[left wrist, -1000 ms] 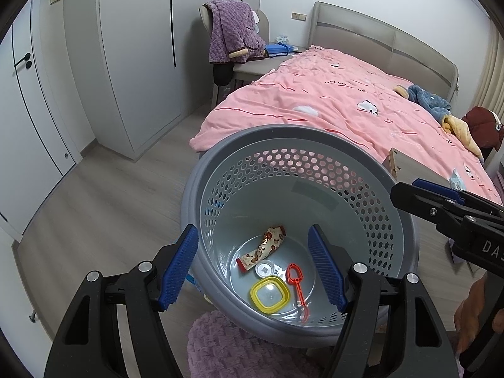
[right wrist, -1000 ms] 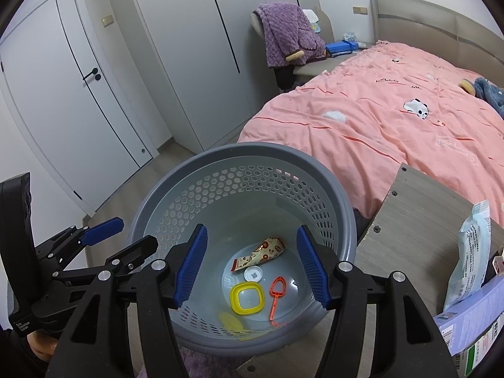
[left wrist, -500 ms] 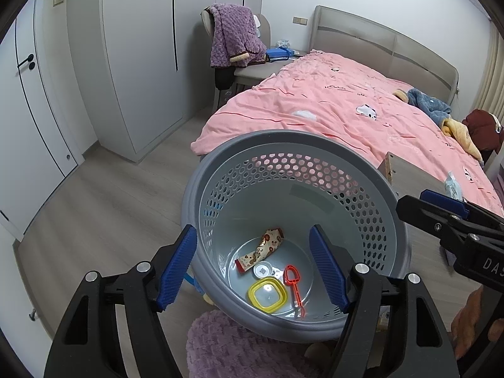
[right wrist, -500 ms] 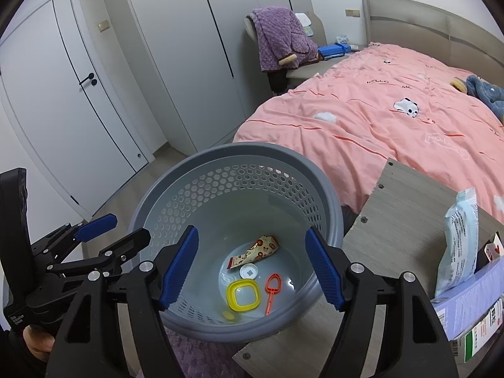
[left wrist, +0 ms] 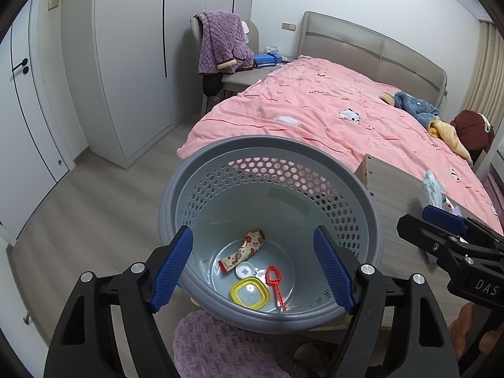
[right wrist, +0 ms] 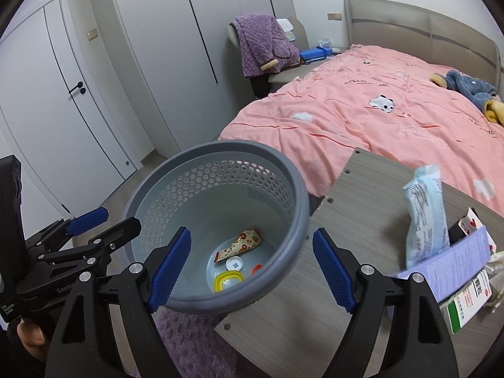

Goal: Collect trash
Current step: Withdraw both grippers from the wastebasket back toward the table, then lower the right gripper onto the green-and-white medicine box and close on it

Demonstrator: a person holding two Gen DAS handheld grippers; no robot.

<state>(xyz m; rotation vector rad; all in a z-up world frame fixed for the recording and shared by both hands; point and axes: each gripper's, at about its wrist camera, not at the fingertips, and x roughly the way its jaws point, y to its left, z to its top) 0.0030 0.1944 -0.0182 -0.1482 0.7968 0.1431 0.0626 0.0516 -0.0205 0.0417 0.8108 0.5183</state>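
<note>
Left wrist: both grippers (left wrist: pixel 252 264) (right wrist: pixel 251 266) opening wide, empty, over basket (left wrist: pixel 201 173).

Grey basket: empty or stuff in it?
Not empty. The grey basket holds a wrapper, yellow lid, red scoop and white cap.

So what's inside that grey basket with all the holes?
The grey basket holds a patterned snack wrapper, a small white round cap, a yellow lid and a red plastic scoop. Its near rim hides part of the bottom.
</note>
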